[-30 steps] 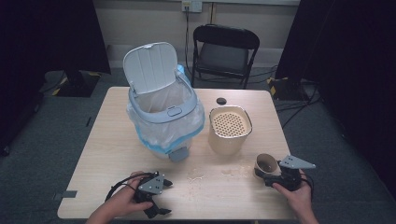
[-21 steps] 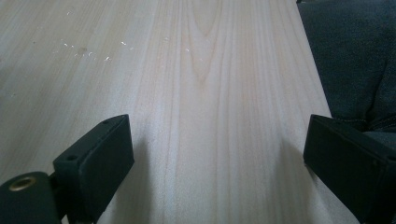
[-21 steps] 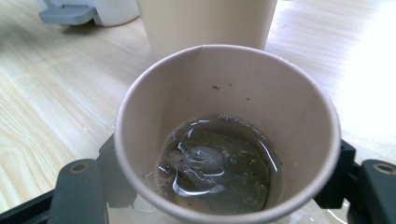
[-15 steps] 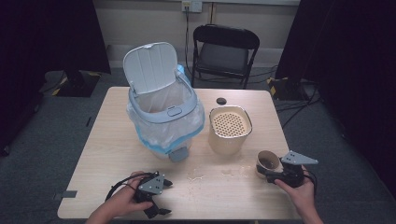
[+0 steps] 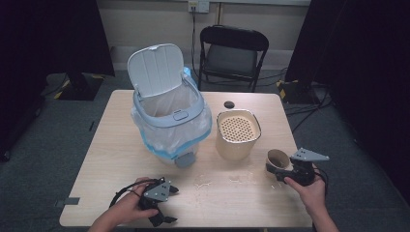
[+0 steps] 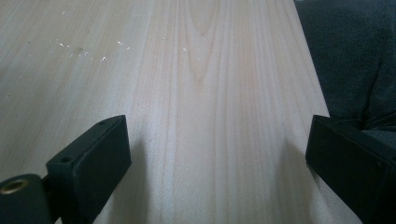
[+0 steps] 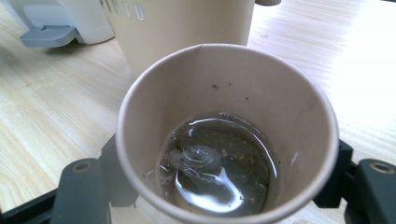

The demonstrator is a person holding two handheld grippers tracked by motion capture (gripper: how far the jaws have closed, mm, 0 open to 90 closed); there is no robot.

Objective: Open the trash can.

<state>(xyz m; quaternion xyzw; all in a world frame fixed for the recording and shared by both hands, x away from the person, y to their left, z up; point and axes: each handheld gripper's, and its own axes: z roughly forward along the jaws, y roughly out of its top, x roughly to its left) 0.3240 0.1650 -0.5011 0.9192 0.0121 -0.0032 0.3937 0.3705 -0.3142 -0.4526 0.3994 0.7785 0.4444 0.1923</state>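
Note:
A brown paper cup (image 5: 277, 158) with a little dark liquid and dregs (image 7: 219, 163) in its bottom is held just above the table's right front part. My right gripper (image 5: 277, 167) is shut on the cup's sides, its black jaws showing at either side of the cup (image 7: 224, 84) in the right gripper view. My left gripper (image 5: 169, 205) rests on the table near the front edge, left of centre. Its jaws stand wide apart over bare wood (image 6: 217, 154) with nothing between them.
A white and blue bin (image 5: 169, 121) with a plastic liner and raised lid stands at the table's middle left. A beige container (image 5: 238, 133) with a perforated top stands beside it, just behind the cup. White crumbs (image 5: 208, 182) lie near the front. A small black cap (image 5: 228, 104) and a chair (image 5: 232, 53) are at the back.
My right gripper has lifted the cup a little off the table. The left gripper has stayed put.

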